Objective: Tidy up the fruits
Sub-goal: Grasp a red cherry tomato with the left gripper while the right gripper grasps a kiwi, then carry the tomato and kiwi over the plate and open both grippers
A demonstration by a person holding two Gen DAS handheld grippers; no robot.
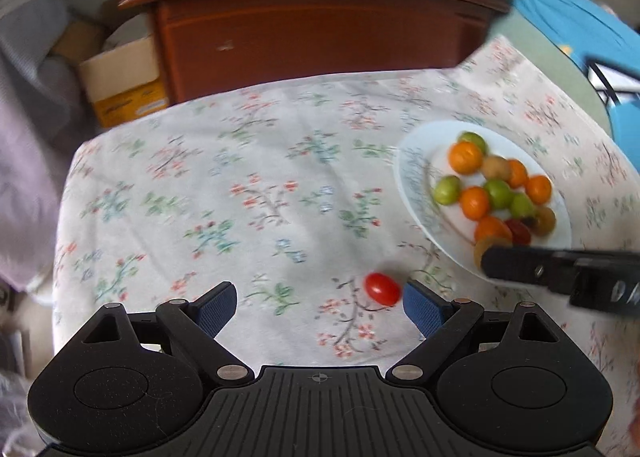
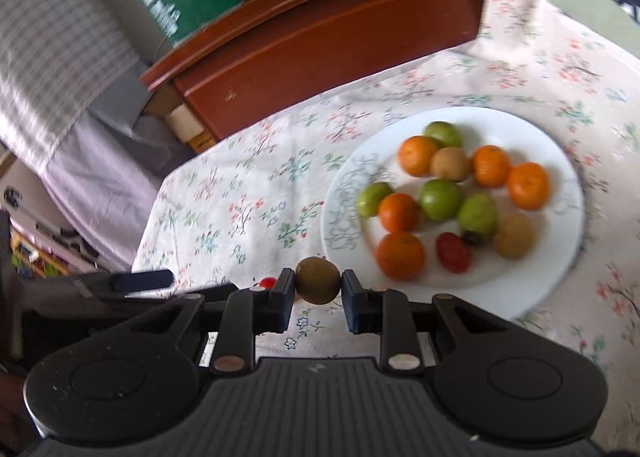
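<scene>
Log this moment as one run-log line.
left tool: open, over red tomato | right tool: shut on brown fruit | plate: fruit-filled

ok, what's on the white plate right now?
On the white plate: five oranges, four green fruits, two brown fruits and a red tomato. The right gripper, shut on another brown fruit, covers the plate's near rim.

Brown kiwi (image 2: 318, 280) beside white plate (image 2: 560, 161) of mixed fruit, red tomato (image 1: 383, 288) on cloth
</scene>
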